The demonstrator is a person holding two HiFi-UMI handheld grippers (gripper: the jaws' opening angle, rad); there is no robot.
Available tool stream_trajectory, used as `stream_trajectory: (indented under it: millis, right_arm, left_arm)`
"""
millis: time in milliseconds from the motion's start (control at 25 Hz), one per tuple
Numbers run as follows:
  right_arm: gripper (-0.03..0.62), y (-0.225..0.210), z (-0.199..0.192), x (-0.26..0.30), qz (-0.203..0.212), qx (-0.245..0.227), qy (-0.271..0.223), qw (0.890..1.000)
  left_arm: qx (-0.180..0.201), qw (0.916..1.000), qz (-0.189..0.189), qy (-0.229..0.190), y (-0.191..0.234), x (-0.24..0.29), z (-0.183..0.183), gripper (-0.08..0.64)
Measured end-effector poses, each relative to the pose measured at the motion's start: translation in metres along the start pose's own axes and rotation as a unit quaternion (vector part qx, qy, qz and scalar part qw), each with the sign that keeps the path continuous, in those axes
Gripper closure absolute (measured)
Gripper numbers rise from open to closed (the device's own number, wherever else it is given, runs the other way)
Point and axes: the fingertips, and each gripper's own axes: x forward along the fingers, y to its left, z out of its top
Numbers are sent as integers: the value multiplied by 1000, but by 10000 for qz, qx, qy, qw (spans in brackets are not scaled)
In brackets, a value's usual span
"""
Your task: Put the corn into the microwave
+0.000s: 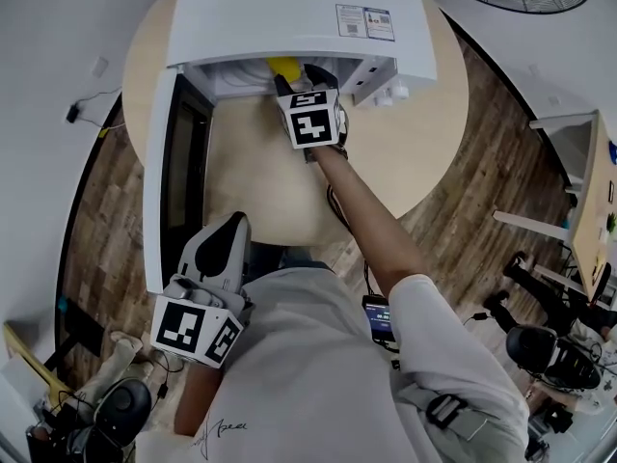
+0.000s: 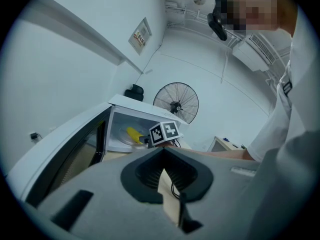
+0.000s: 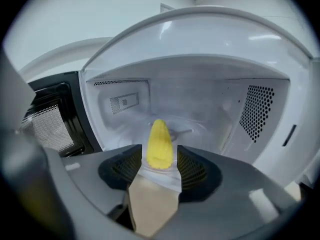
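Looking down from the head view, the microwave (image 1: 289, 8) sat at the far side of the round table (image 1: 424, 143) with its door (image 1: 178, 162) swung wide toward the person. The right gripper (image 1: 304, 75) reached straight into the microwave's mouth. The corn (image 1: 282, 65) showed as a yellow tip just past those jaws, inside the microwave. The left gripper (image 1: 231, 222) hung well back from the microwave, by the door's free edge. By my reckoning it was parked there so one arm had the opening to itself.

Over to the left gripper view: its jaws met at the tips and held nothing, with only bare table showing in the wedge behind them. Beyond, the corn lay on the glass plate (image 2: 117, 138) inside the microwave, and the right gripper's marker cube (image 2: 165, 132) sat at the front of the opening.

Now the right gripper view, and this was the telling one. The jaws stood wide apart with the corn lying lengthwise between them, pointing deeper into the microwave. There was a thin gap on either side and neither pad pressed on it. It rested on the glass plate on the microwave's floor. I judged the corn delivered: spread jaws would let the gripper back out without dragging it. The door was not yet shut.
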Motion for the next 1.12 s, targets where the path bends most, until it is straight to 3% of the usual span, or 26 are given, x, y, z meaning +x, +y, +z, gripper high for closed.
stream_trajectory:
  millis: [1120]
  right_arm:
    - [425,-6,-22,-79,430,605,-133,9972]
  left_arm:
    - [180,9995,-26,-274,-44,-16,-9,568]
